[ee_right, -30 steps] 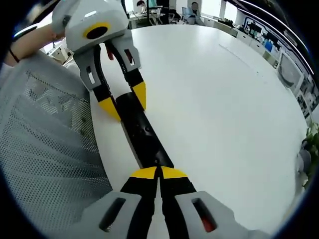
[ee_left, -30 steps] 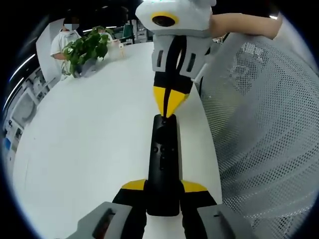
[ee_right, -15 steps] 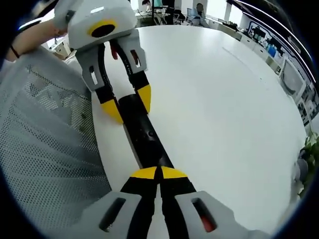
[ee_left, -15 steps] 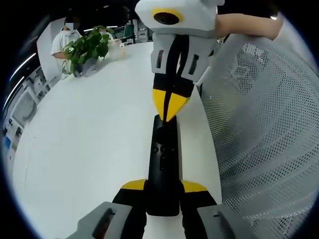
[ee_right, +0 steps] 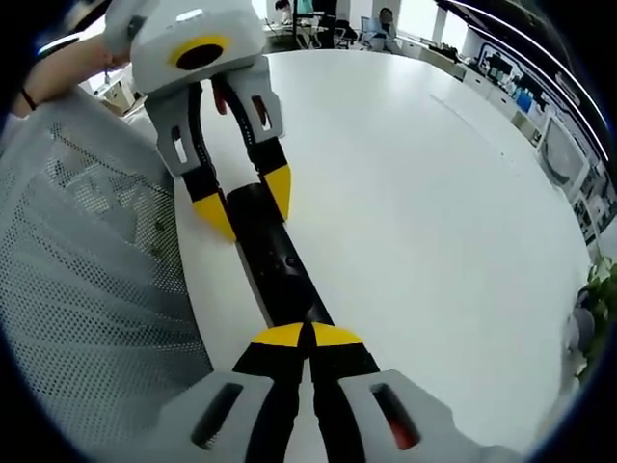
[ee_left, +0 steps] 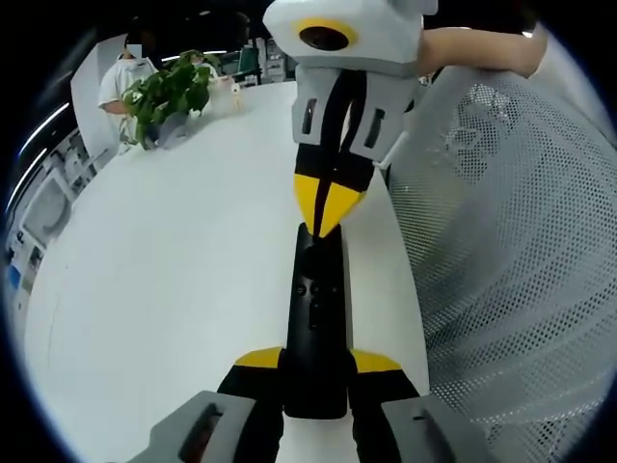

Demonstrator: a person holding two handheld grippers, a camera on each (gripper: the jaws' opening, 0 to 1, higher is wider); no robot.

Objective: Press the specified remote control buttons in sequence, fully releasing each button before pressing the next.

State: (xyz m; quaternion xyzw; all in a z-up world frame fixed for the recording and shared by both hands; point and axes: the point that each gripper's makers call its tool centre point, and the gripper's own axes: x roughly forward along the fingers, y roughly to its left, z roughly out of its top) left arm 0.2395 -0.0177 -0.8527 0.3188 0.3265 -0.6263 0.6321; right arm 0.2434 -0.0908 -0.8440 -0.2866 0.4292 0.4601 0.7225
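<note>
A long black remote [ee_left: 316, 299] lies lengthwise on the white table [ee_left: 174, 289], close to its edge. My left gripper [ee_left: 316, 359] is shut on the remote's near end, one yellow-tipped jaw on each side. From the top of the left gripper view comes my right gripper [ee_left: 326, 228], jaws shut together, tips resting on the remote's far end just past the buttons. In the right gripper view the same remote [ee_right: 280, 265] runs from my right gripper [ee_right: 308, 333] up to the left gripper [ee_right: 247, 204], which clamps its other end.
A white mesh chair back [ee_left: 511, 251] stands right beside the table edge, also the mesh chair [ee_right: 87, 289]. A potted plant [ee_left: 172, 92] and a seated person [ee_left: 123, 82] are at the table's far side. A person's forearm [ee_left: 472, 43] reaches over the chair.
The right gripper's shut tips have shifted a little along the remote's far end. The left gripper and the remote have stayed where they were.
</note>
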